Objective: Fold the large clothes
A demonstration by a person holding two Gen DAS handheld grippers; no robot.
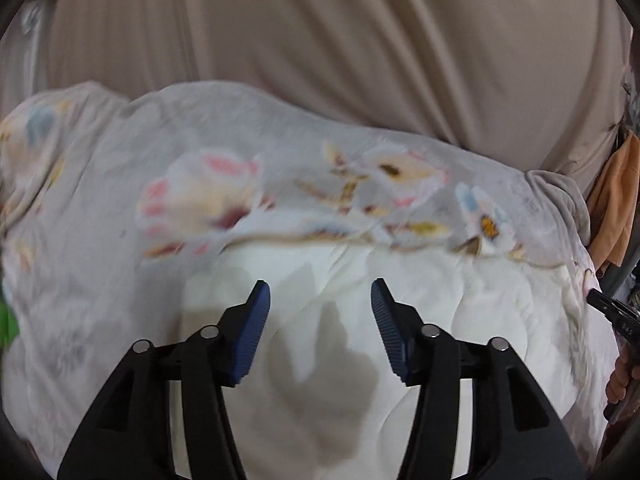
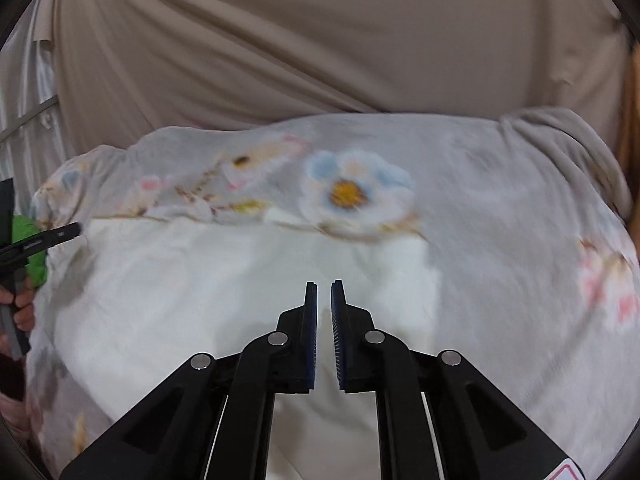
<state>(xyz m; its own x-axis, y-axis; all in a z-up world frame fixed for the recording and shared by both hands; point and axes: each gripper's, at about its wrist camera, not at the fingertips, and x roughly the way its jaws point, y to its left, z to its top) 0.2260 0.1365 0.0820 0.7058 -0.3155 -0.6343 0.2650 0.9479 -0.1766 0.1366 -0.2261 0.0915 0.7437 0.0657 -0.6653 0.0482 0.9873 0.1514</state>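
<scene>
Two grippers over floral quilt point(image 1: 280, 160): left gripper point(image 1: 320, 300) jaws spread, right gripper point(image 2: 324, 300) jaws near-closed, both empty.

The scene is viewed from two wrist-mounted fisheye cameras, each aimed forward and downward along its own fingers at close range onto the white cloth point(image 1: 420, 280). In the left wrist view, the left gripper point(image 1: 320, 292) is framed at the bottom, with the floral quilt point(image 1: 280, 152) beyond the white cloth and the beige curtain point(image 1: 320, 32) behind. The same white cloth point(image 2: 200, 272), floral quilt point(image 2: 480, 184) and beige curtain point(image 2: 320, 40) are shared by the right wrist view, taken from just right of it.
</scene>
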